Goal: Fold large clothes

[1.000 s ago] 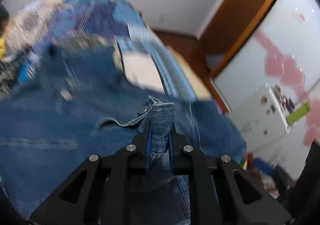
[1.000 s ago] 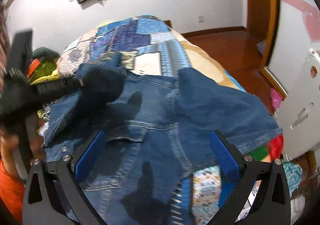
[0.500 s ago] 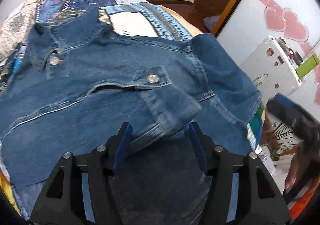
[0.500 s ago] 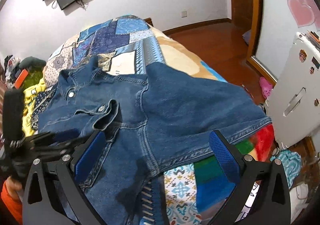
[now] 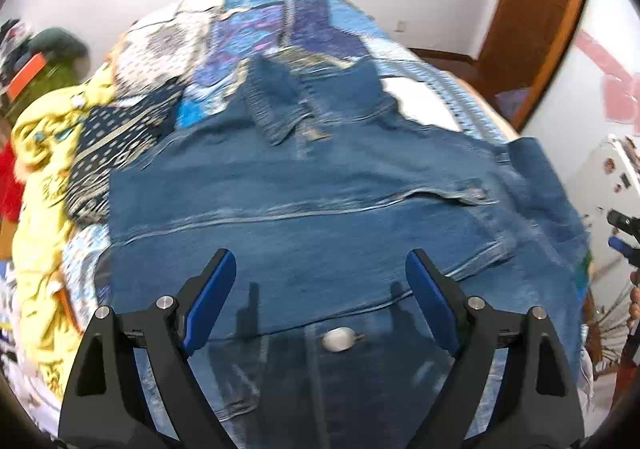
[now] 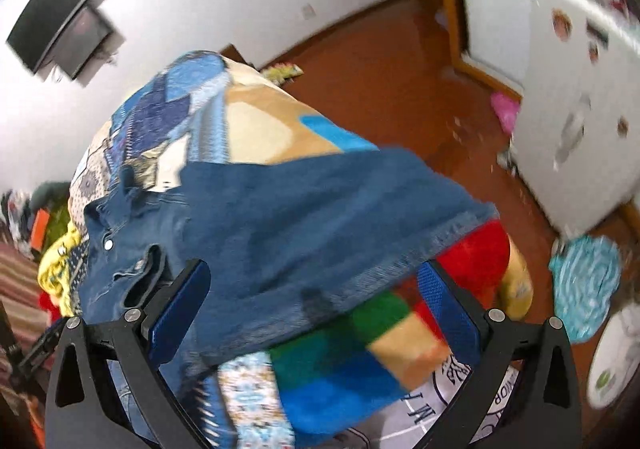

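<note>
A blue denim jacket (image 5: 320, 193) lies spread on a bed with a patchwork cover (image 5: 280, 29), collar toward the far wall and one sleeve folded across its front. My left gripper (image 5: 320, 269) hovers above the jacket's near hem; its jaws are opening wide and nothing sits between the blue pads (image 5: 208, 301). A metal button (image 5: 338, 340) shows just below it. In the right wrist view the denim jacket (image 6: 304, 217) drapes toward the bed's right edge. My right gripper (image 6: 312, 281) stands open over the jacket's frayed hem, gripping nothing.
Yellow and dark patterned clothes (image 5: 44, 177) pile up along the bed's left side. A white fridge (image 6: 580, 89) and a wooden door frame (image 5: 532, 29) stand to the right over a red-brown floor (image 6: 380, 61). A teal cloth (image 6: 586, 281) lies on the floor.
My left gripper let go of the denim cuff, opened wide and drew back toward the near hem. My right gripper swung right toward the bed's edge and rolled; it stayed open.
</note>
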Motion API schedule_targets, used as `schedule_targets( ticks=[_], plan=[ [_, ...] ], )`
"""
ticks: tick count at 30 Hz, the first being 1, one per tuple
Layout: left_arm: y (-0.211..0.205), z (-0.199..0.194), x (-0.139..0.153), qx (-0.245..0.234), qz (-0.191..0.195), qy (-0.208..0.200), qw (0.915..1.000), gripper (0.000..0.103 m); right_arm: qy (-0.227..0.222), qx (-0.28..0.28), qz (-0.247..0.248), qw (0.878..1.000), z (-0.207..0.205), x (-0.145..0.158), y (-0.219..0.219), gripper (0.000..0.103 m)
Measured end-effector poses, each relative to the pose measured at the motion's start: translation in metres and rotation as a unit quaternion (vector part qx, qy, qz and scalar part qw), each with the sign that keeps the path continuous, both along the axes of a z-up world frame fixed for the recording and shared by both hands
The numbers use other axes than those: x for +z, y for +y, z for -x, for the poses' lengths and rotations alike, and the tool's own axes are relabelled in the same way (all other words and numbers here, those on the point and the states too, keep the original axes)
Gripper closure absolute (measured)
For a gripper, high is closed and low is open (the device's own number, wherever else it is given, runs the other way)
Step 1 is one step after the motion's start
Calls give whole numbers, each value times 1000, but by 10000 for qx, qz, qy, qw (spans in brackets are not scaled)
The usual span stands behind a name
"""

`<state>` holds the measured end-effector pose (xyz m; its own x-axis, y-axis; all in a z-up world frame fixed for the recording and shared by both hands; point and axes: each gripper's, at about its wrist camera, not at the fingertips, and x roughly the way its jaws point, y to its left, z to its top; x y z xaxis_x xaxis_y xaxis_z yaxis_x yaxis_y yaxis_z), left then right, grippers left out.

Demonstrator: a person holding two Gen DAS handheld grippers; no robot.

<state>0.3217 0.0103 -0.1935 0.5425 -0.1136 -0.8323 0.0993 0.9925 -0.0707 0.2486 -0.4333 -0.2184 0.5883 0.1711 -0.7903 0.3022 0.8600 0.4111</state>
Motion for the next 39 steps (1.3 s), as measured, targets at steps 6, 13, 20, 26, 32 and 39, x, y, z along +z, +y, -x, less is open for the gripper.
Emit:
schedule_targets(
  ticks=[6,13,20,26,32,39],
  plan=[
    [23,9,-15,359,33,205,9991,16,465,-338,-835,9948,0,-47,-32,0],
    [31,18,-27,579,109,360,9976,16,312,-343,-798,9957,-10,-54,-36,0],
    [36,22,-25,696,126,300,9970,16,240,-507,-224,9982,-27,-58,-40,25],
    [41,27,-20,747,73,175,9970,16,281,-823,-334,9957,-37,-61,-54,80],
    [50,31,-18,834,114,116,9964,16,-33,-766,-398,9963,-38,-40,-47,91],
    [62,37,-8,917,231,-58,9955,16,-781,-320,-144,9963,-42,25,-19,92]
  ],
)
